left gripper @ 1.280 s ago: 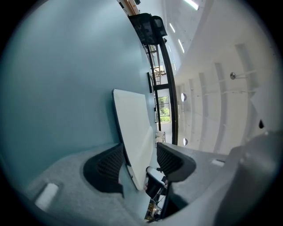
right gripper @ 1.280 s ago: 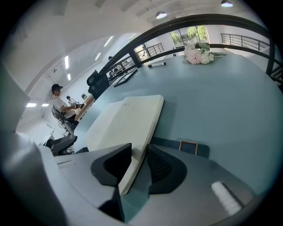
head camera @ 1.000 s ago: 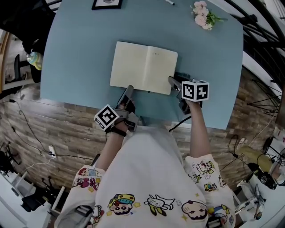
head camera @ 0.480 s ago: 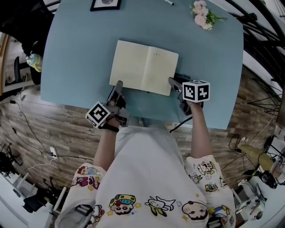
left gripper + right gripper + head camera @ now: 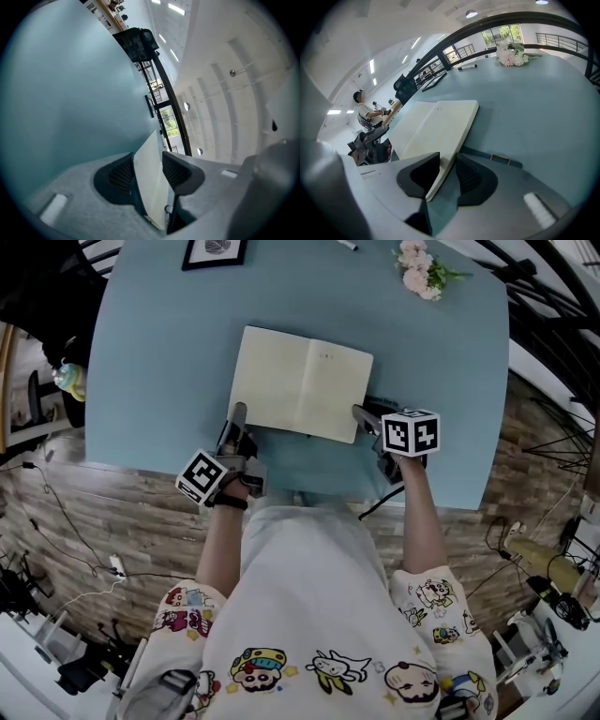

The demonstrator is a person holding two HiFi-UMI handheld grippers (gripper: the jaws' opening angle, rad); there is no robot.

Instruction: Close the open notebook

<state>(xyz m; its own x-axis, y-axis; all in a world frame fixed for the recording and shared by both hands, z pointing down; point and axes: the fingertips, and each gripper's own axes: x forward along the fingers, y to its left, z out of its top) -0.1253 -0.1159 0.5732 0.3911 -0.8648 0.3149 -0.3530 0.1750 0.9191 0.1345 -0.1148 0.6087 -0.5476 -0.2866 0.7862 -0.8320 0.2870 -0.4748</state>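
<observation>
The open notebook [image 5: 302, 382] lies flat with cream pages up on the blue table [image 5: 159, 343]. My left gripper [image 5: 237, 415] is at its near left corner. In the left gripper view the left leaf [image 5: 151, 183] stands between the jaws of the left gripper [image 5: 148, 161]. They have just been closing, and page surface still shows across the gap. My right gripper [image 5: 362, 414] sits at the near right corner. In the right gripper view the right gripper [image 5: 447, 165] is shut on the notebook's [image 5: 436, 126] right-hand edge.
A framed picture [image 5: 215, 251] stands at the table's far left, a pen [image 5: 344, 245] at the far middle and pink flowers [image 5: 417, 270] at the far right. The table's near edge runs just behind both grippers. A person [image 5: 363, 112] sits in the background.
My left gripper slid left along the notebook's near edge, from near its middle to the near left corner, and rolled a little. The right gripper and the notebook stayed put.
</observation>
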